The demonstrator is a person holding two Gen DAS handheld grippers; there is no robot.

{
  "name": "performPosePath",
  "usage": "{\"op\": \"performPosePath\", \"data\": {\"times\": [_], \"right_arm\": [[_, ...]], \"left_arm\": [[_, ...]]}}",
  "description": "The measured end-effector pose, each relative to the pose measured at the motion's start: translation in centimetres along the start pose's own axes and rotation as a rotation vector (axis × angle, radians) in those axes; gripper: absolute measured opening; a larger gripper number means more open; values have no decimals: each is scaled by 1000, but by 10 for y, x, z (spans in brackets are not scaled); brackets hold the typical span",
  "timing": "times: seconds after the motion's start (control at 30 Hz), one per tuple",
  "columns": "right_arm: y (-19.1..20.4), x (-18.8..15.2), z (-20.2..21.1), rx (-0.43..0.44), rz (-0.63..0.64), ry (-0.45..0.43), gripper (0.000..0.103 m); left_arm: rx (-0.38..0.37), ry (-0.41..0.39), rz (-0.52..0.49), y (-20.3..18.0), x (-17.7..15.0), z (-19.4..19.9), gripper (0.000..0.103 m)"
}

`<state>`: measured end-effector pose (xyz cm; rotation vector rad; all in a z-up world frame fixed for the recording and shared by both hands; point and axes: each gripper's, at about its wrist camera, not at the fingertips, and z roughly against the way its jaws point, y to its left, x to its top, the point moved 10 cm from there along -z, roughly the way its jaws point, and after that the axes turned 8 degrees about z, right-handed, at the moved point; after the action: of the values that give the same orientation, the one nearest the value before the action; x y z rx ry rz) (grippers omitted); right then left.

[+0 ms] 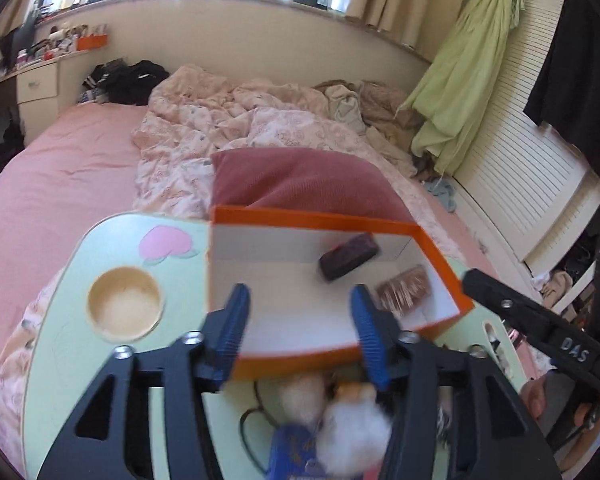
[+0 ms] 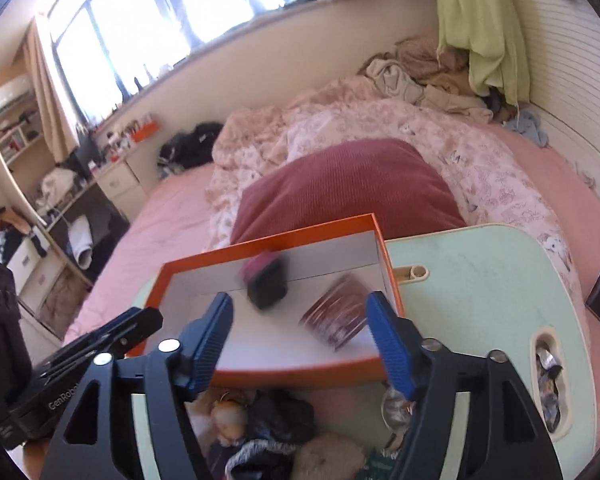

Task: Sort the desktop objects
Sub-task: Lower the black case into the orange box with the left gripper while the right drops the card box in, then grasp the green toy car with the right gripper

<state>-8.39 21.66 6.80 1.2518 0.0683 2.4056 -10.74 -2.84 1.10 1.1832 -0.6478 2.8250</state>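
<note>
Blurred plush clutter (image 1: 340, 420) at bottom centre, partly hidden behind both grippers, hard to identify. Green surface (image 2: 480, 280) cut off by frame edges. Orange box (image 1: 320, 216) mid-frame holds a dark block (image 1: 348, 256) and smeared reddish bundle (image 1: 404, 288). Left gripper (image 1: 300, 320) fingers apart, empty. Right gripper (image 2: 300, 332) fingers wide, empty.

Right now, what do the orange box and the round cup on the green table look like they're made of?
The shallow orange box with white inside looks like cardboard: thin flat walls, sharp folded corners, matte finish. The round pale cup looks like wood or bamboo, going by its tan, dull rim, though blur leaves that open. The mint green table top seems to be smooth laminate or plastic with a slight sheen.
</note>
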Motion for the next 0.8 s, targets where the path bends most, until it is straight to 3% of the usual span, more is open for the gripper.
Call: {"op": "performPosePath", "data": {"times": [0.17, 0.3, 0.4, 0.47, 0.53, 0.6, 0.67, 0.8], "right_arm": [[9, -50, 43, -41, 88, 29, 75], [4, -104, 59, -117, 167, 138, 75], [1, -130, 59, -146, 196, 183, 75], [-2, -145, 49, -190, 219, 240, 76], [-6, -159, 33, -179, 208, 334, 76], [-10, -162, 27, -182, 202, 354, 86], [-13, -166, 25, -185, 200, 357, 90], [-16, -169, 24, -182, 194, 349, 90]], "left_arm": [[53, 49, -86, 1, -48, 32, 72], [50, 123, -131, -6, -96, 39, 79], [139, 202, -150, 4, -125, 24, 80], [113, 217, -102, 8, -132, 21, 86], [162, 211, -97, 18, -133, 20, 87], [216, 198, -125, 23, -136, 19, 90], [266, 214, -174, 23, -141, 14, 103], [249, 227, -181, 16, -144, 10, 103]]}}
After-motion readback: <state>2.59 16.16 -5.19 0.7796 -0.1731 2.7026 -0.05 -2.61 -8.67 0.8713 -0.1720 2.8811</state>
